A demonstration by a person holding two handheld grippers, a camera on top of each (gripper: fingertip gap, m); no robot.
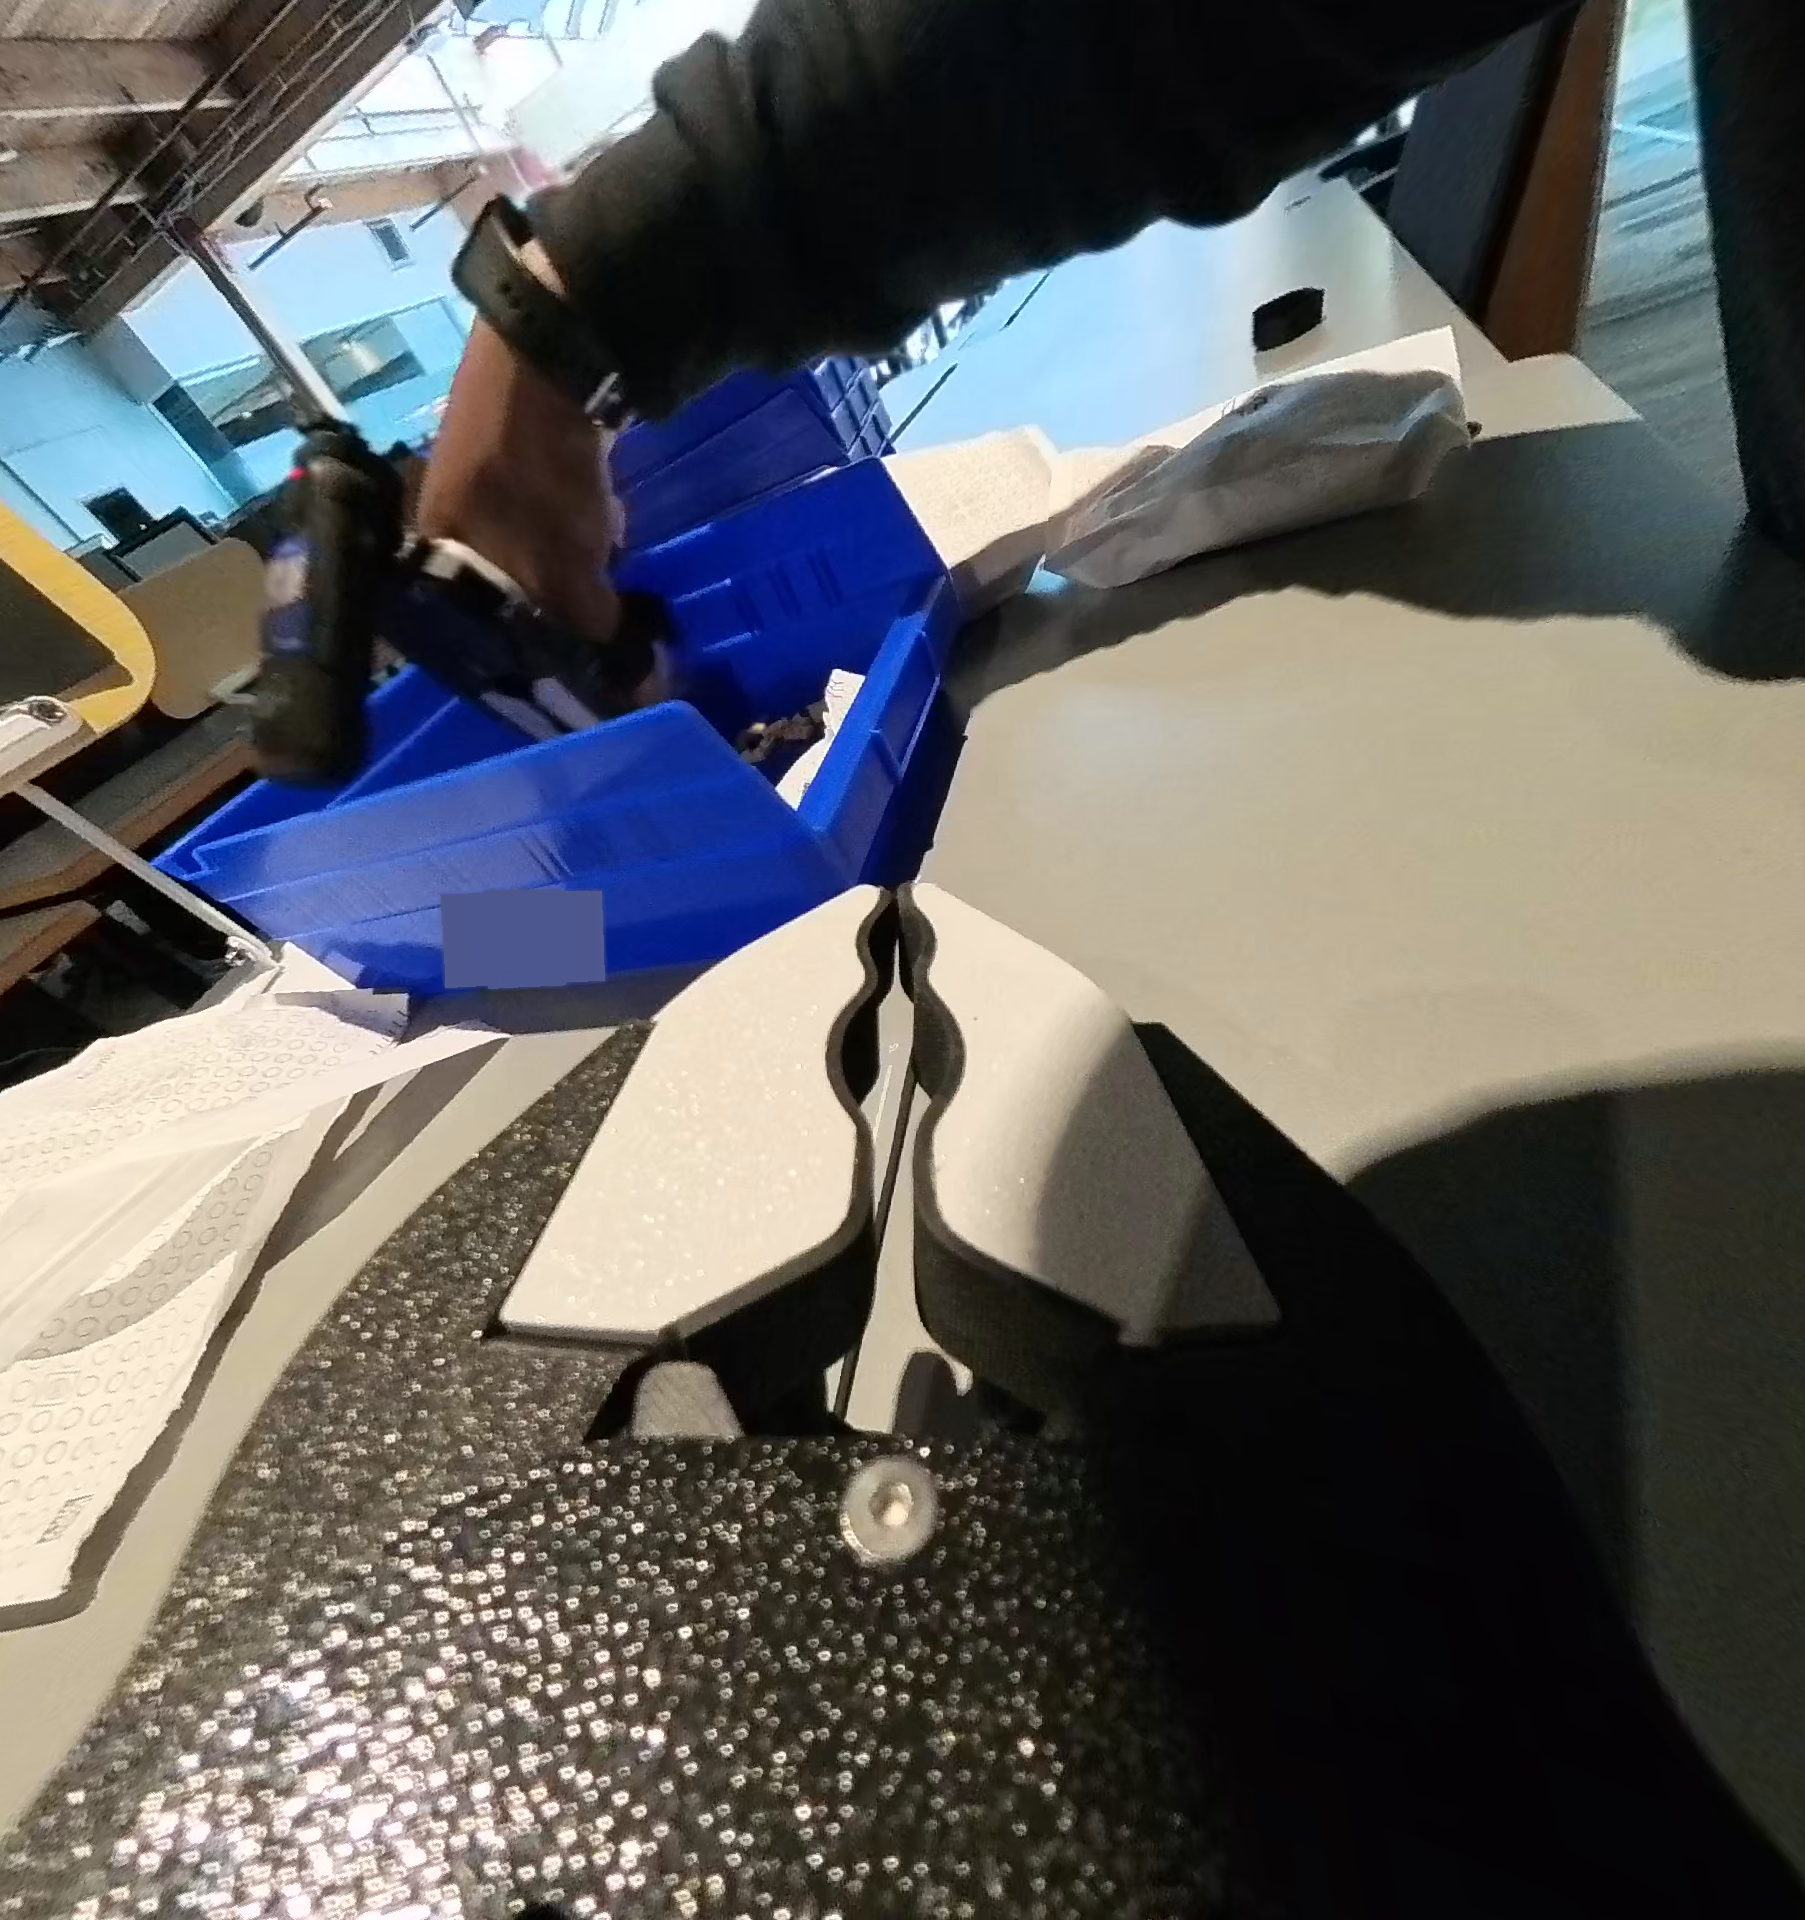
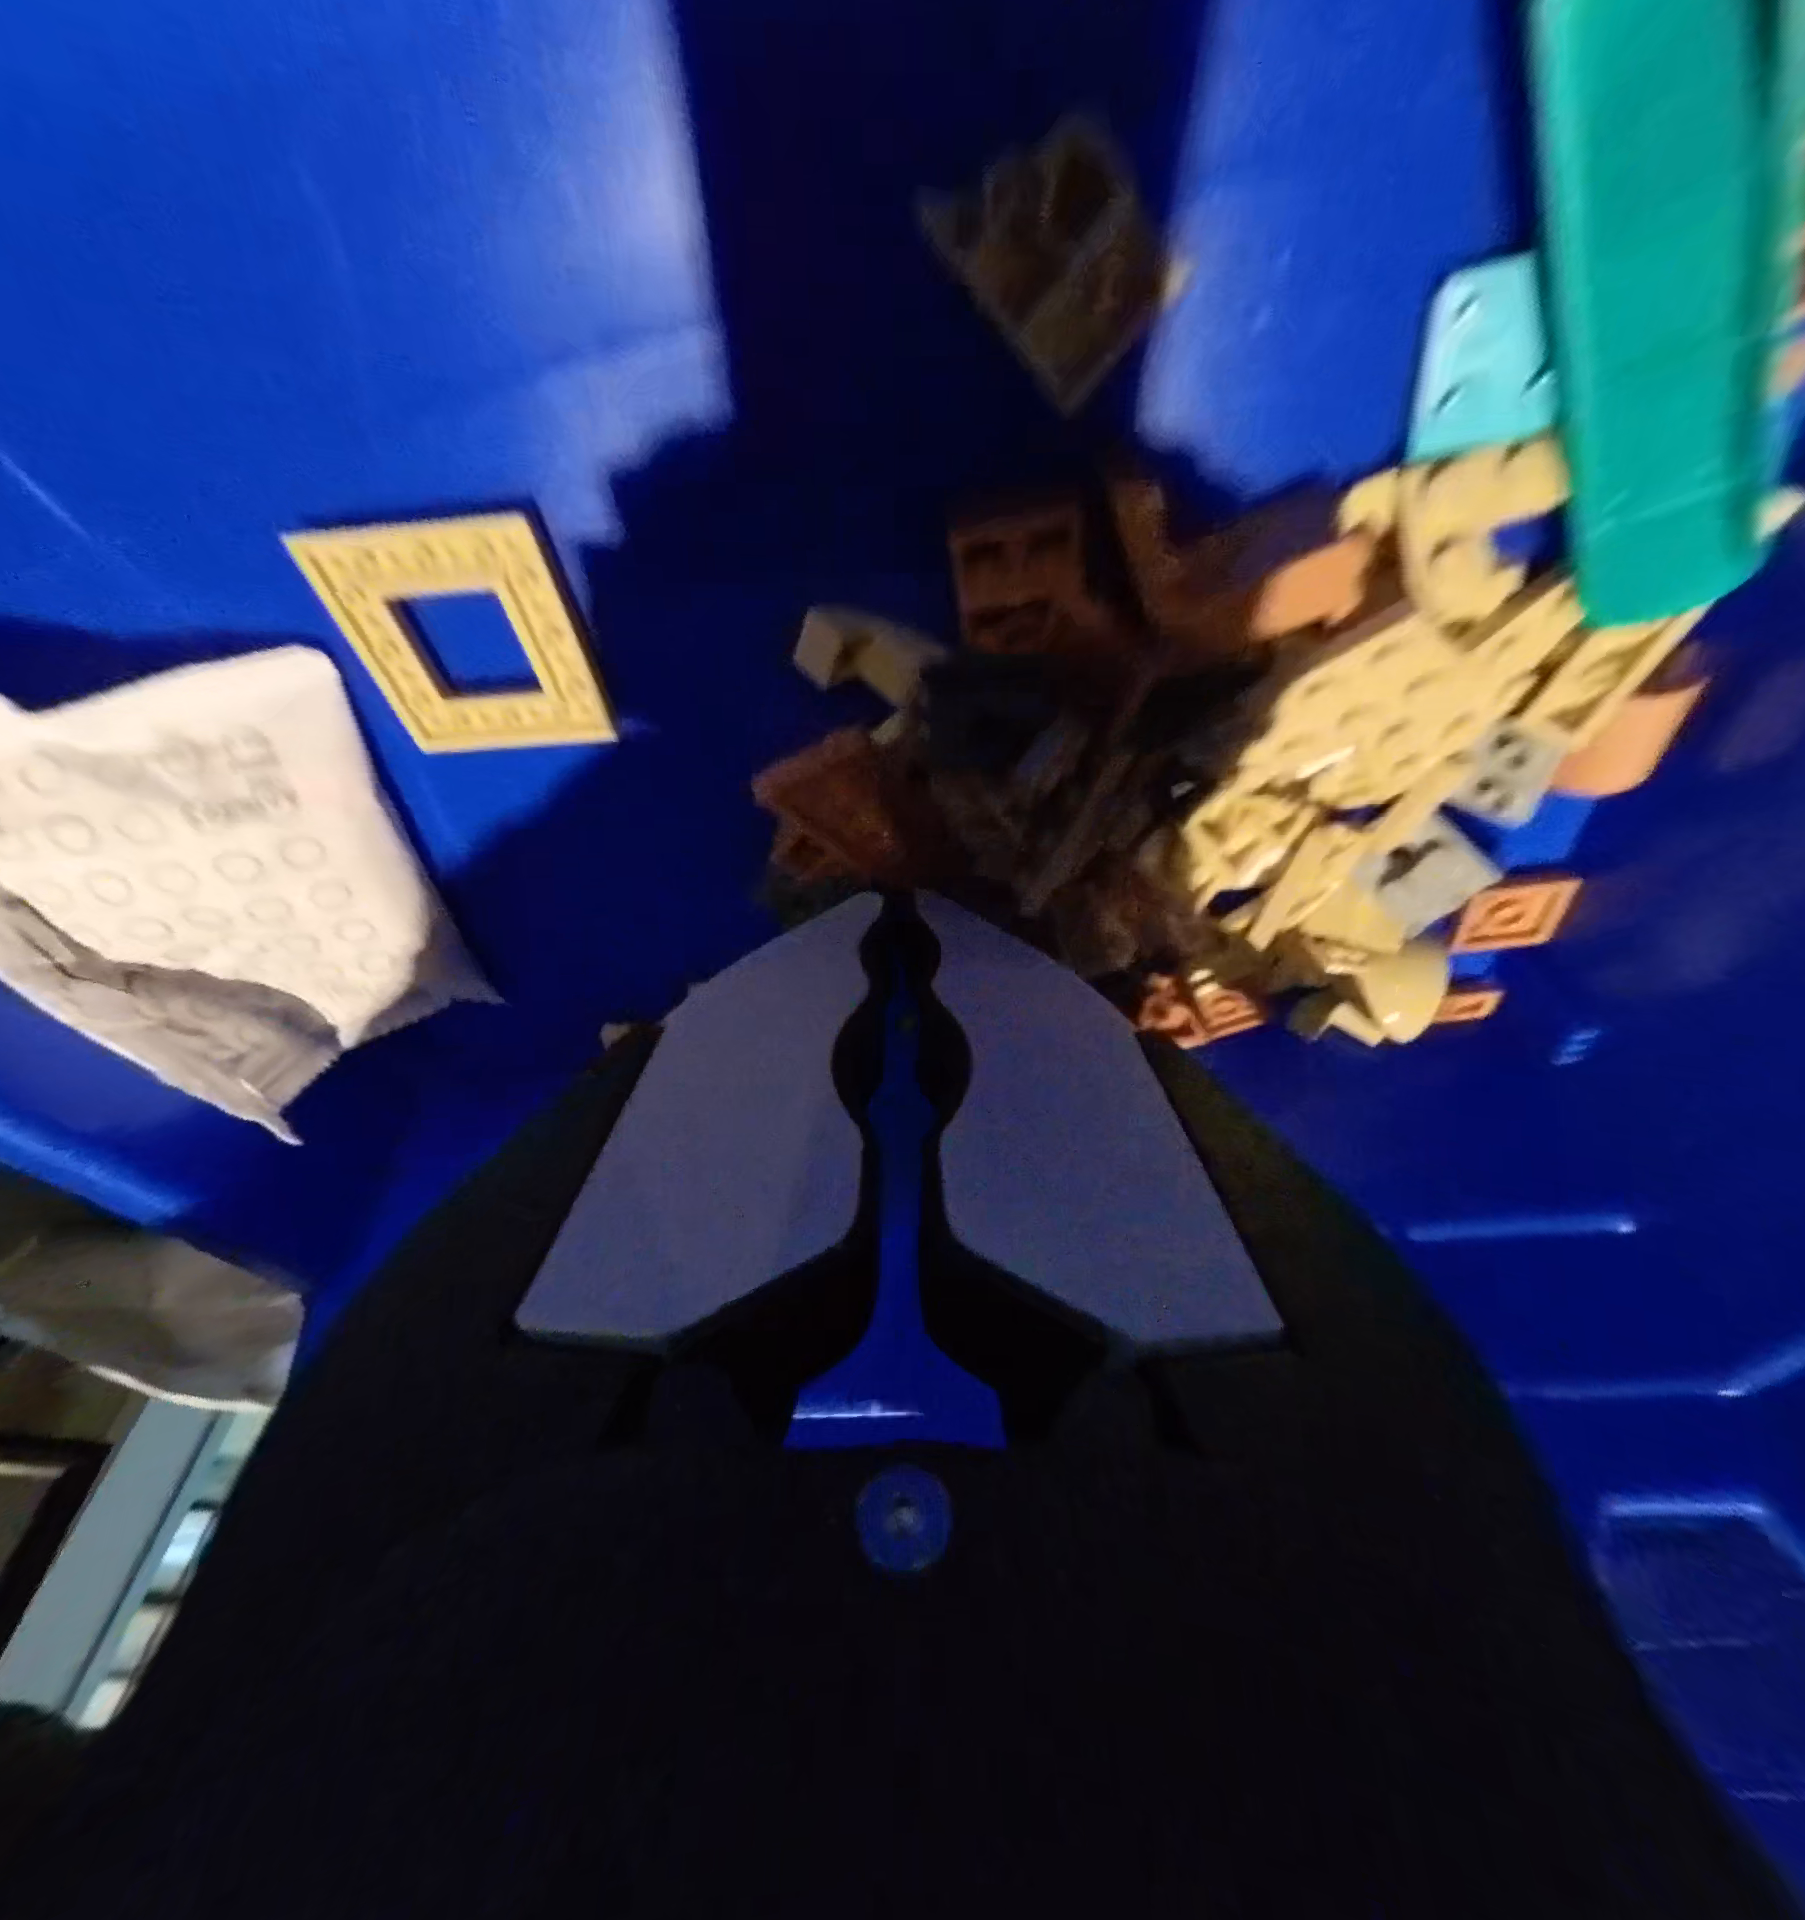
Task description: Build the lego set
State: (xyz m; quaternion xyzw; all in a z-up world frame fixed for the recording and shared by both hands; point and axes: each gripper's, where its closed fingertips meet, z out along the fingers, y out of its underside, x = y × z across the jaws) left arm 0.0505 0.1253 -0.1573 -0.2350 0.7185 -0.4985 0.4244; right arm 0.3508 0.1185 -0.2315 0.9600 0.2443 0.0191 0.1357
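Lego pieces (image 2: 1334,790), small, hard, light and slick by the look of them, lay heaped on the floor of a blue bin (image 2: 254,312); each would want pinching across its flat sides. A tan square frame (image 2: 451,629) lay apart beside crumpled paper (image 2: 171,862). Both the right gripper (image 2: 903,914) and the left gripper (image 1: 898,904), over the grey table (image 1: 1397,831), had fingers pressed together, empty.
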